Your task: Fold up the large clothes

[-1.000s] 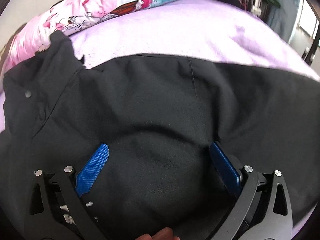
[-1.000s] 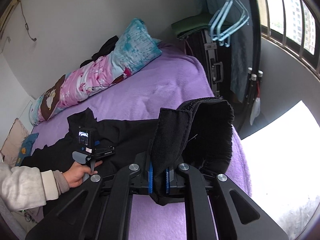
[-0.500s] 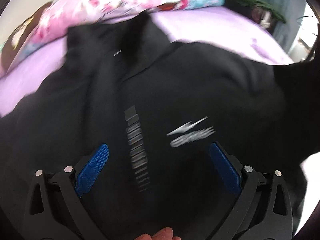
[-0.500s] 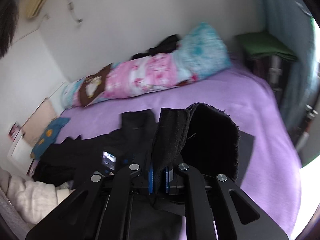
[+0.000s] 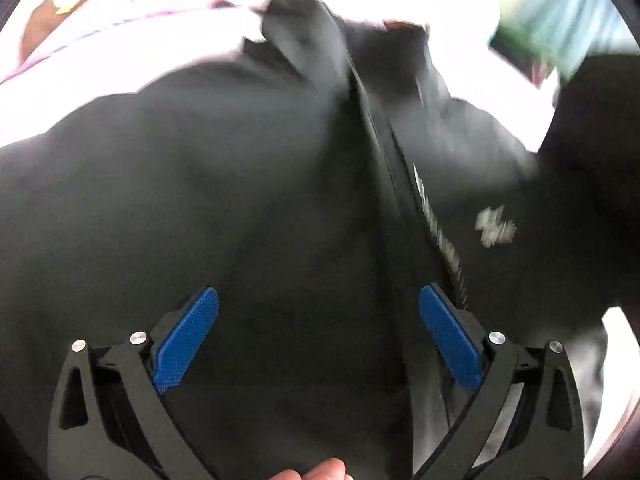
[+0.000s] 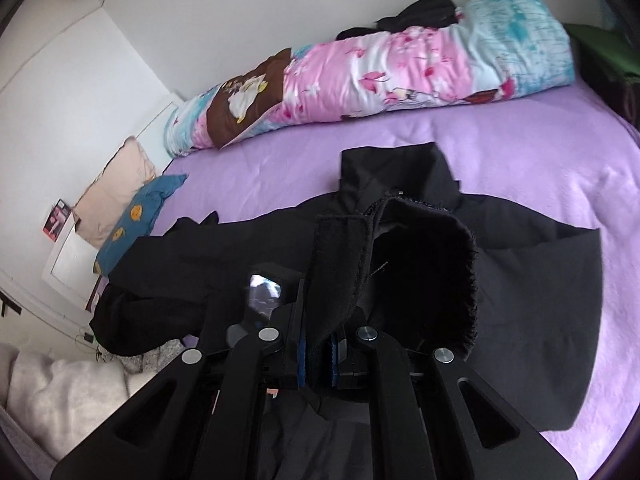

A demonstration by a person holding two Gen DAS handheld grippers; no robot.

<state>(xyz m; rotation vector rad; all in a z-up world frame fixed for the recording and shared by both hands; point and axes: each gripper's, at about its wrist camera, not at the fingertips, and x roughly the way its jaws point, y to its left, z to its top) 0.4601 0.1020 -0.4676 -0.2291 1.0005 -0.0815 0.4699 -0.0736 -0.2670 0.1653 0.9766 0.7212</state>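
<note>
A large black jacket [image 6: 540, 280] lies spread on the purple bed [image 6: 520, 152], collar toward the far side. My right gripper [image 6: 318, 354] is shut on the jacket's sleeve cuff [image 6: 420, 264] and holds it up over the jacket's body. My left gripper [image 5: 318, 332] is open with nothing between its blue pads [image 5: 186, 340], close above the jacket's front [image 5: 200, 200] beside the zipper line [image 5: 384, 184] and a small white logo [image 5: 494, 226]. The left wrist view is blurred. The left gripper's camera also shows in the right wrist view [image 6: 264, 292].
A rolled pink and blue quilt [image 6: 380, 76] lies along the wall at the far side of the bed. A blue cushion [image 6: 136, 216] and a beige pillow [image 6: 116, 184] sit at the left end. A folded green cloth [image 6: 600, 48] is at the far right.
My right gripper has carried the sleeve cuff leftward over the jacket's body. My left gripper has shifted across the jacket front, so the zipper and logo now sit to its right.
</note>
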